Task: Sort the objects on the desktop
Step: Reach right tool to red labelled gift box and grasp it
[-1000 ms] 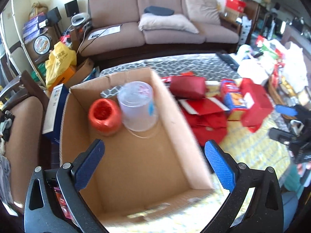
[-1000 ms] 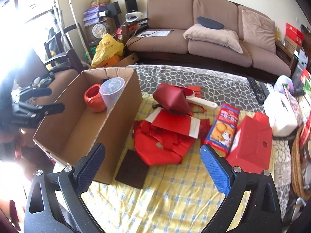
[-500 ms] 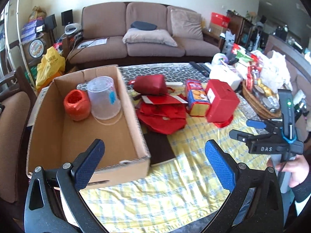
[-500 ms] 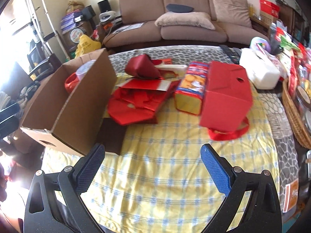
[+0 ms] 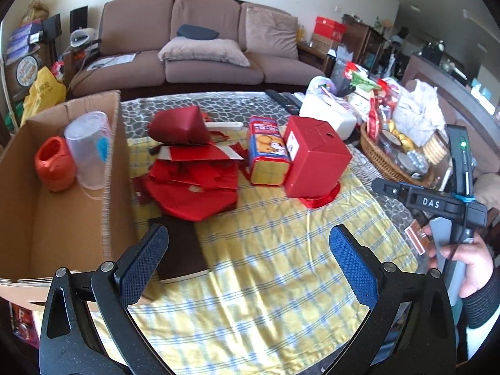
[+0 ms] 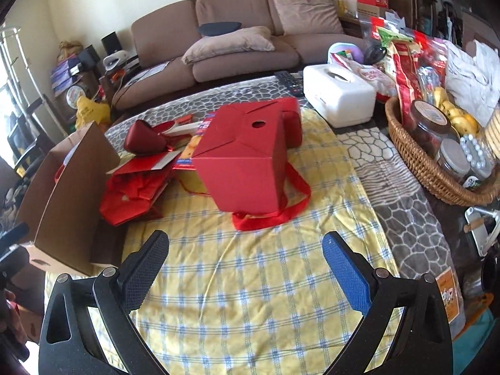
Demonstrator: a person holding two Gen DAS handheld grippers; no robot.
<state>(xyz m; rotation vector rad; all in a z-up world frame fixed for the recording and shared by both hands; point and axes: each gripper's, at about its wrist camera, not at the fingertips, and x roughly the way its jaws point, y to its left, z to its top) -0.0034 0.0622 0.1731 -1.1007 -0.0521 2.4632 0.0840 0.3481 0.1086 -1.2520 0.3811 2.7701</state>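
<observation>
An open cardboard box [image 5: 78, 218] at the table's left holds an orange twine ball [image 5: 53, 164] and a clear plastic cup [image 5: 89, 153]. Right of it lie a red gift box [image 5: 315, 159] [image 6: 250, 159] with a ribbon, a biscuit tin [image 5: 268, 153], a heap of red bags [image 5: 193, 184] [image 6: 134, 193] and a dark brown notebook [image 5: 181, 250]. My left gripper [image 5: 248, 264] hangs open over the yellow checked cloth, empty. My right gripper [image 6: 245, 270] is open too, a short way in front of the red gift box. A hand [image 5: 468, 268] holds it at the right edge of the left wrist view.
A wicker basket [image 6: 415, 159] full of jars and snacks stands at the right, with a white tissue box [image 6: 339, 93] behind the red box. A remote [image 5: 282, 100] lies at the table's far edge. Beyond the table are a sofa [image 5: 200, 53] and stacked clutter.
Both grippers have pulled back and swung right. The left one has left the cardboard box and now hangs over the cloth; the right one now faces the red gift box.
</observation>
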